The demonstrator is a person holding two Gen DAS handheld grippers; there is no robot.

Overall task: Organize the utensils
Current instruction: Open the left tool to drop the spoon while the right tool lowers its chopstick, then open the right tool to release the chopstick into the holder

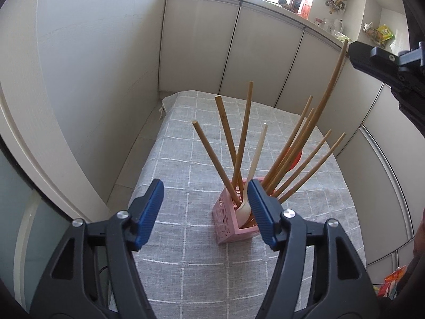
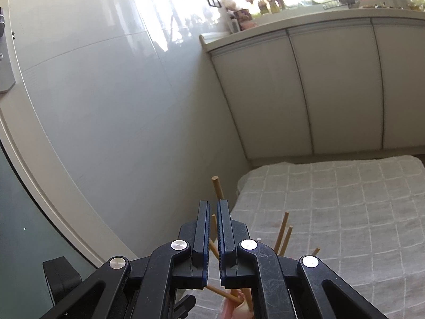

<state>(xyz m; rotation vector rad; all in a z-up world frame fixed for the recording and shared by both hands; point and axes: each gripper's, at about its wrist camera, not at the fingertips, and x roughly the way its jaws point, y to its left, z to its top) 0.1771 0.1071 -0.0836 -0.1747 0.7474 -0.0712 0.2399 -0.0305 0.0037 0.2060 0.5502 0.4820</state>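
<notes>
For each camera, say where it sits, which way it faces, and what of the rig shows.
Left wrist: behind the open left gripper, angled down at a pink holder of chopsticks on a grey cloth; the right gripper's body shows top right.
Right wrist: behind the shut right gripper, above the chopsticks, facing the cabinets.
Shared: chopsticks, holder, cloth, cabinets.
</notes>
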